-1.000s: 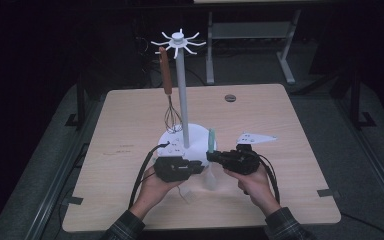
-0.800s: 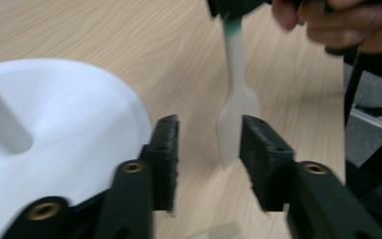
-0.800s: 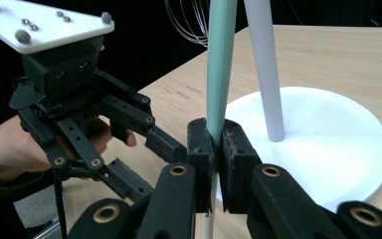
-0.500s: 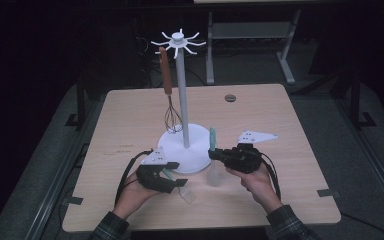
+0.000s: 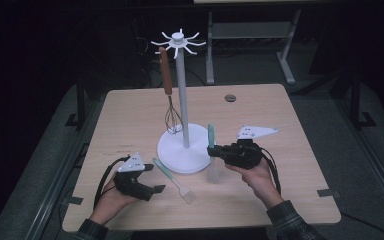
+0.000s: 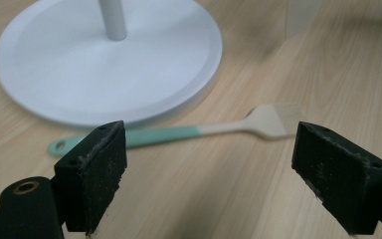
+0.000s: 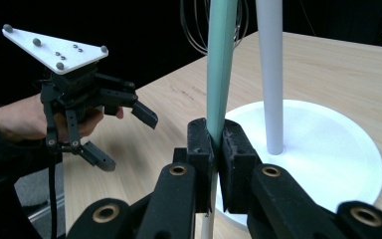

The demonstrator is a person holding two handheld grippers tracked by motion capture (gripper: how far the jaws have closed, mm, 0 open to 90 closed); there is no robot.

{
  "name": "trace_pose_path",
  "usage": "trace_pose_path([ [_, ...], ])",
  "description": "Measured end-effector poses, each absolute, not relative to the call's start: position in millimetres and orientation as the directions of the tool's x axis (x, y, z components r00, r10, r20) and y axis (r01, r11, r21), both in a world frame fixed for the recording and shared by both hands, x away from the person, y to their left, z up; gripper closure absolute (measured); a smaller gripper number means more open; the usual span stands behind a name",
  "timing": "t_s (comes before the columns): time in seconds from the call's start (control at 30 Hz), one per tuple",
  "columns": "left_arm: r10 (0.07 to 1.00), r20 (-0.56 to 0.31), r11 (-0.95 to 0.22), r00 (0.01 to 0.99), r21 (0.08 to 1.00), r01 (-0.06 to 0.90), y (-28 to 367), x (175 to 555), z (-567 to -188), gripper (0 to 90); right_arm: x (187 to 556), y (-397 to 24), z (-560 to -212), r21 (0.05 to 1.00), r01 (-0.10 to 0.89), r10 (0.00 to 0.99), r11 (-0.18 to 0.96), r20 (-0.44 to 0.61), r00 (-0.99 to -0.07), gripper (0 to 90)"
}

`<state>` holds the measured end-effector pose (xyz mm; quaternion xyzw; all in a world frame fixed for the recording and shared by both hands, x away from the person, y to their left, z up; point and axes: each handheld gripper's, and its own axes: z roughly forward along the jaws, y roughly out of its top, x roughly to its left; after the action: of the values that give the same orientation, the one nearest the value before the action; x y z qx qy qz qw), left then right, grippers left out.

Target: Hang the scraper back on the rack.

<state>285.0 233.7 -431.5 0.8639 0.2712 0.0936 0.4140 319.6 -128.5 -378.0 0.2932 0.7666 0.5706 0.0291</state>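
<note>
Overhead, I see my right gripper (image 5: 211,149) clamped on an upright spatula (image 5: 211,136) beside the white stand (image 5: 182,150). Left gripper view: its fingers (image 6: 97,172) have just been opening, empty, a brush (image 6: 179,134) lying on the table (image 6: 219,194) beyond. Right gripper view: fingers (image 7: 199,149) pinch the spatula's teal handle.

No readable text, label, brand, number or sign on anything in view.

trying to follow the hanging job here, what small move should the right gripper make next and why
Probably lift the upright brush toward the hooks atop the stand. The right gripper is shut on its handle beside the pole, a whisk hangs there, and the left gripper stands open, clear of the brush on the table.
</note>
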Motion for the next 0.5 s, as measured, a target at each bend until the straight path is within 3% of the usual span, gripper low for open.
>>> trace_pose_path([
  [0.5,0.609,-0.086,-0.502,0.788,0.728,0.467,255,276,-439,14.7,325,-116,-344,0.908,0.366,0.396,0.204,0.265,-0.879,85.0],
])
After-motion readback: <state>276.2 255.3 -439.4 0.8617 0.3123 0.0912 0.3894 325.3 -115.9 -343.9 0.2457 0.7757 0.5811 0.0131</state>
